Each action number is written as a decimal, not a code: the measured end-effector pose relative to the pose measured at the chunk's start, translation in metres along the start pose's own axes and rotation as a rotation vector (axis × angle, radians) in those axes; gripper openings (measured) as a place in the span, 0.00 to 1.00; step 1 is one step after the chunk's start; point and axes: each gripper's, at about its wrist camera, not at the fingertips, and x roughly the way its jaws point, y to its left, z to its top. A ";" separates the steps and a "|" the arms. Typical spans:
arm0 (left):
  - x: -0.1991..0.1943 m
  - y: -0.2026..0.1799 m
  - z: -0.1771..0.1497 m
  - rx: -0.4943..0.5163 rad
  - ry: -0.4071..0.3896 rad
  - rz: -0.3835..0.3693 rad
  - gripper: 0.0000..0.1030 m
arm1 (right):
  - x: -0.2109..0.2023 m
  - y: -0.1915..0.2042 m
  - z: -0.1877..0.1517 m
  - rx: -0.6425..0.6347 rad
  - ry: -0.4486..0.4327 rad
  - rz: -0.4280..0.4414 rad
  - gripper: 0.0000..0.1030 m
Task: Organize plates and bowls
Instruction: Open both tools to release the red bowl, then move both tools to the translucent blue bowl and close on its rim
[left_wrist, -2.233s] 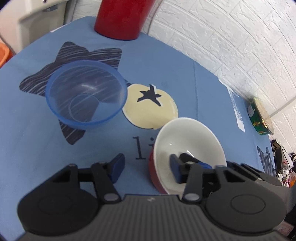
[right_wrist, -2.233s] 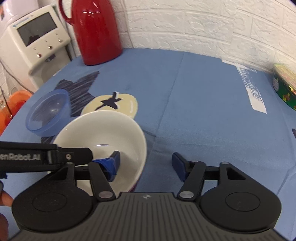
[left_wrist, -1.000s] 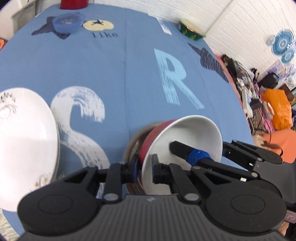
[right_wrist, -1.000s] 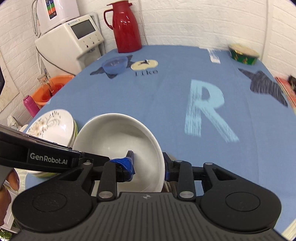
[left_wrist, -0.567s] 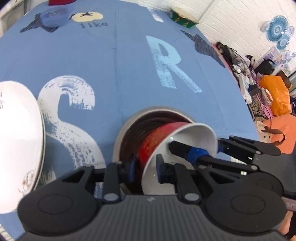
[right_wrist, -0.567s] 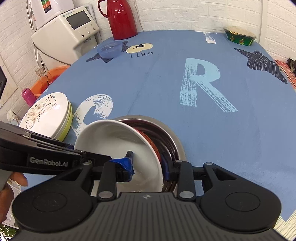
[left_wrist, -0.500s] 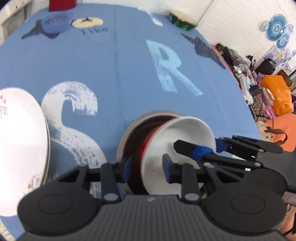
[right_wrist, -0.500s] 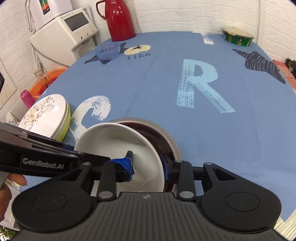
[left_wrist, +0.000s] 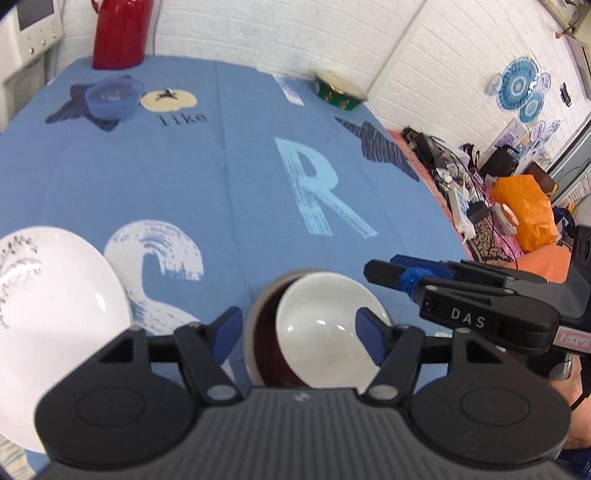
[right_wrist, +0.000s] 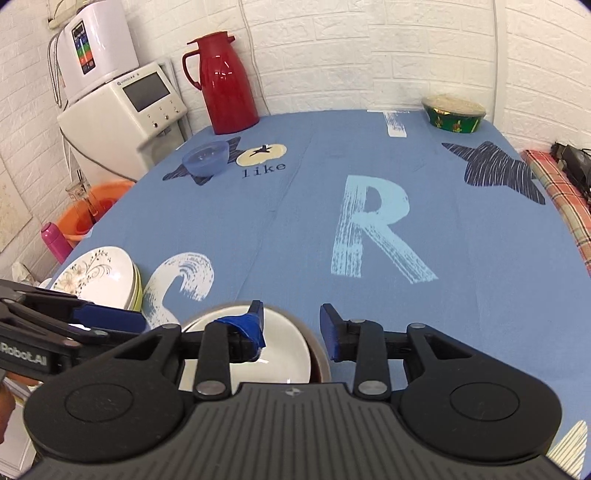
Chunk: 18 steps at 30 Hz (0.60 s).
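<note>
A white-lined red bowl (left_wrist: 325, 332) sits nested in a larger dark bowl (left_wrist: 260, 332) near the table's front edge; both show in the right wrist view, the white bowl (right_wrist: 273, 350) and the dark bowl (right_wrist: 319, 354). My left gripper (left_wrist: 301, 332) is open and empty, its jaws straddling the nested bowls from above. My right gripper (right_wrist: 291, 326) is open and empty just above the bowls. A stack of white floral plates (right_wrist: 98, 277) lies to the left. A blue plastic bowl (right_wrist: 205, 158) stands far back left.
A red thermos (right_wrist: 223, 83) and a white appliance (right_wrist: 125, 110) stand at the back left. A green tin (right_wrist: 453, 113) sits at the back right. An orange basin (right_wrist: 92, 210) is beyond the table's left edge.
Both grippers carried the red-and-white bowl from the far end into the dark bowl, then opened and let go. Both have drawn back and up.
</note>
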 end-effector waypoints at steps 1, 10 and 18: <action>-0.003 0.005 0.003 -0.008 -0.008 0.010 0.66 | 0.001 0.000 0.003 0.002 -0.002 0.004 0.16; -0.025 0.093 0.052 -0.096 -0.103 0.182 0.67 | 0.039 0.024 0.051 -0.041 -0.014 0.065 0.18; -0.010 0.188 0.124 -0.179 -0.134 0.280 0.67 | 0.119 0.064 0.114 -0.091 0.017 0.140 0.20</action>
